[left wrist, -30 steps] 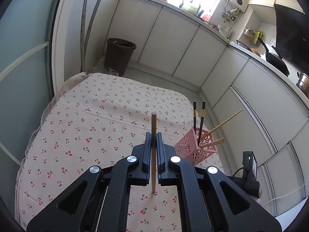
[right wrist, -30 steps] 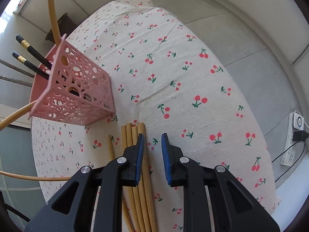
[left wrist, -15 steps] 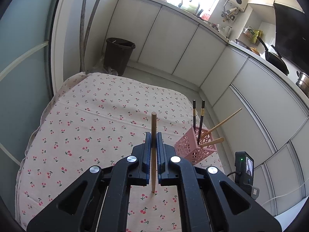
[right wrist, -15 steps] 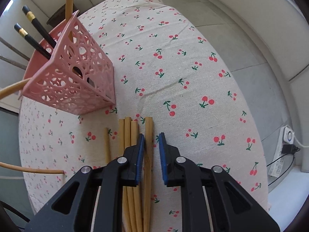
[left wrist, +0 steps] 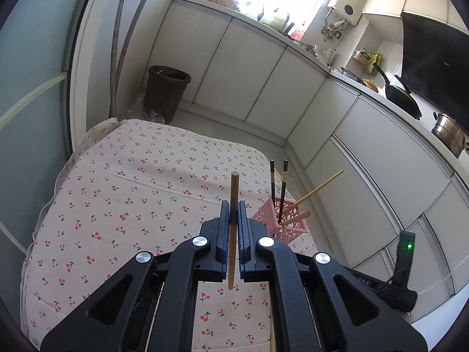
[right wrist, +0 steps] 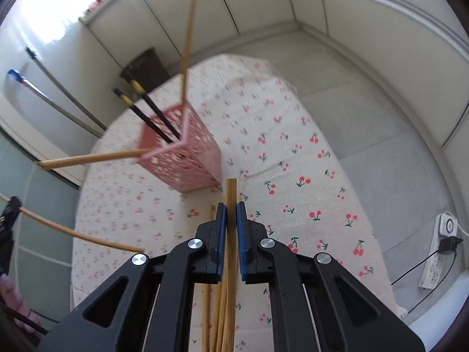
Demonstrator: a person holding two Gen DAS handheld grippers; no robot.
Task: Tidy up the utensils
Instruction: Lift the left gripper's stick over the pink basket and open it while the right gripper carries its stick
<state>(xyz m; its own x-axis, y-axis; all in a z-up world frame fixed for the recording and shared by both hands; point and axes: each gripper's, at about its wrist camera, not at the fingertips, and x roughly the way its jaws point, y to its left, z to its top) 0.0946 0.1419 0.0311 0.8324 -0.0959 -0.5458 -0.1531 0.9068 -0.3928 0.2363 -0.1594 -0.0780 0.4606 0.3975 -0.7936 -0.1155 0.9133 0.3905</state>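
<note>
While my left gripper point(left wrist: 233, 214) clamps one brown wooden chopstick point(left wrist: 233, 205) upright above the cherry-print tablecloth point(left wrist: 132, 193), my right gripper point(right wrist: 231, 214) pinches a pale wooden chopstick point(right wrist: 231, 205) just beside the pink perforated holder point(right wrist: 187, 158), which stands near the cloth's right edge.

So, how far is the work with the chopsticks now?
Done: four chopsticks, two black and two wooden, stand in the pink basket. In hand: the left gripper holds one wooden chopstick; the right gripper clamps another. Left: loose chopsticks on the tablecloth.
</note>
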